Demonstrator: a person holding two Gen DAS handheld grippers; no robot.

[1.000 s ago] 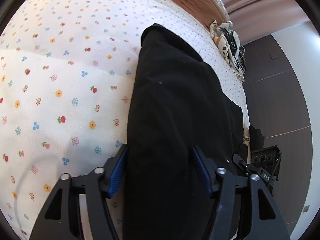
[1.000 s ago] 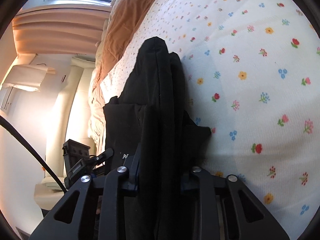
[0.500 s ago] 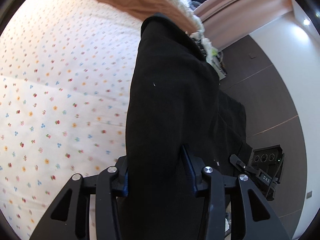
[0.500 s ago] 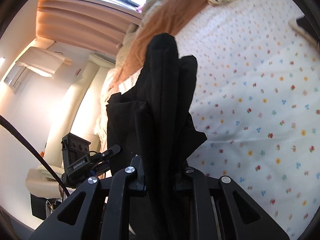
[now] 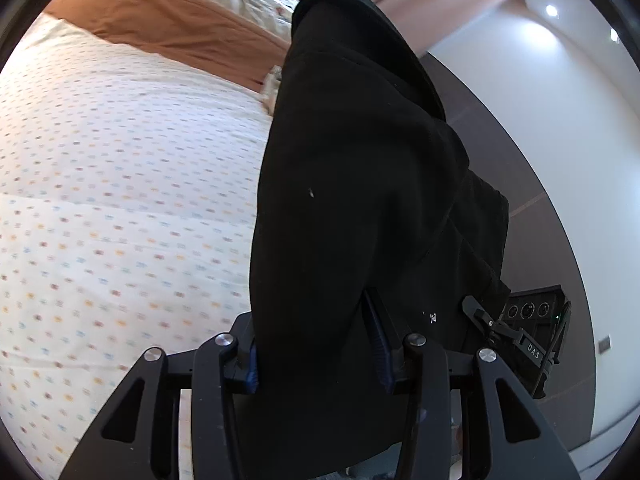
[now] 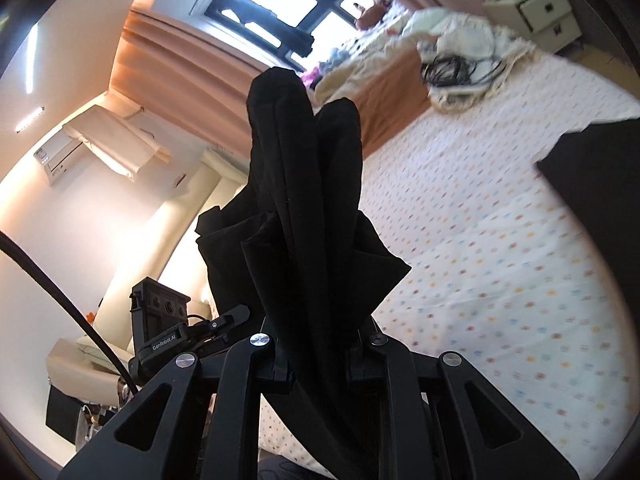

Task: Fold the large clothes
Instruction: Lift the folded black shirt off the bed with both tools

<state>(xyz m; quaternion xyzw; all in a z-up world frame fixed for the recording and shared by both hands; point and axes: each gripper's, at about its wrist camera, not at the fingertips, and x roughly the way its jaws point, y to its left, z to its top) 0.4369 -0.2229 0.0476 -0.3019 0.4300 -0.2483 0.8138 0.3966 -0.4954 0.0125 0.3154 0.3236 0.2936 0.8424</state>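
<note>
A large black garment (image 5: 352, 184) hangs lifted off the bed, held by both grippers. My left gripper (image 5: 316, 340) is shut on one bunched part of it; the cloth fills the space between the blue-padded fingers. My right gripper (image 6: 320, 332) is shut on another bunched part of the black garment (image 6: 304, 184), which stands up in thick folds ahead of the fingers. The other gripper shows at the edge of each view: the right one in the left wrist view (image 5: 520, 336) and the left one in the right wrist view (image 6: 168, 328).
The bed has a white flowered sheet (image 5: 120, 184) (image 6: 500, 248) and an orange blanket (image 5: 168, 32) at its far end. Cables and light cloth (image 6: 464, 68) lie near a bedside drawer unit (image 6: 536, 12). A dark piece of cloth (image 6: 592, 184) lies at the right edge.
Both grippers have risen and tilted upward, lifting the black garment off the sheet. The left gripper's fingers closed tighter on the cloth. More of the room now shows.
</note>
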